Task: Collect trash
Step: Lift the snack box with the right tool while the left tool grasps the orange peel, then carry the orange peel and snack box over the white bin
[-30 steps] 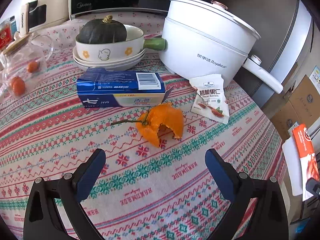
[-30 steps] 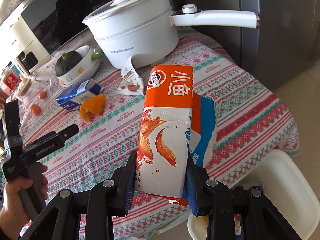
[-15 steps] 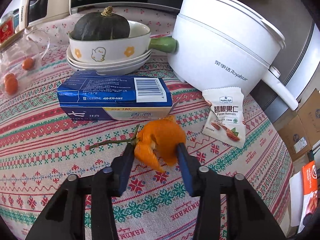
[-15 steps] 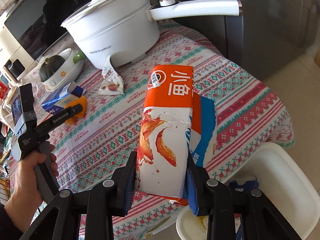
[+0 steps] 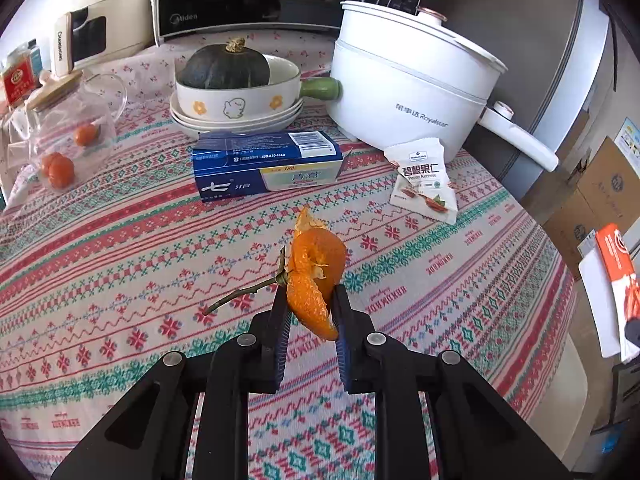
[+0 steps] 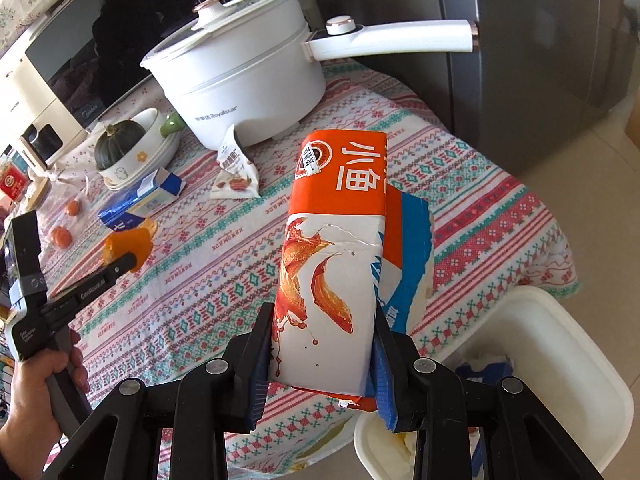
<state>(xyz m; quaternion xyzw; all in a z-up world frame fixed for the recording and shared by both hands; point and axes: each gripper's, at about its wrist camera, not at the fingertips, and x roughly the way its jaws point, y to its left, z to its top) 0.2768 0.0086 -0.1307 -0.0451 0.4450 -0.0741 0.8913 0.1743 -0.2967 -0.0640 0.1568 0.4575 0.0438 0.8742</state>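
Counted around the one white electric pot (image 5: pixel 408 92): one dark green squash (image 5: pixel 224 66), one snack packet (image 5: pixel 424 180), one blue box (image 5: pixel 268 164), one orange peel (image 5: pixel 314 276), two small oranges (image 5: pixel 58 166), one orange carton (image 6: pixel 332 256).

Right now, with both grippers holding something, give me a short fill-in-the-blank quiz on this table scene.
1. The left gripper, jaws closing, holds an orange ____ above the tablecloth.
2. The dark green squash sits in a white ____.
3. The right gripper grips an orange and white ____.
4. The snack packet lies next to the white ____.

Missing words: peel; bowl; carton; pot
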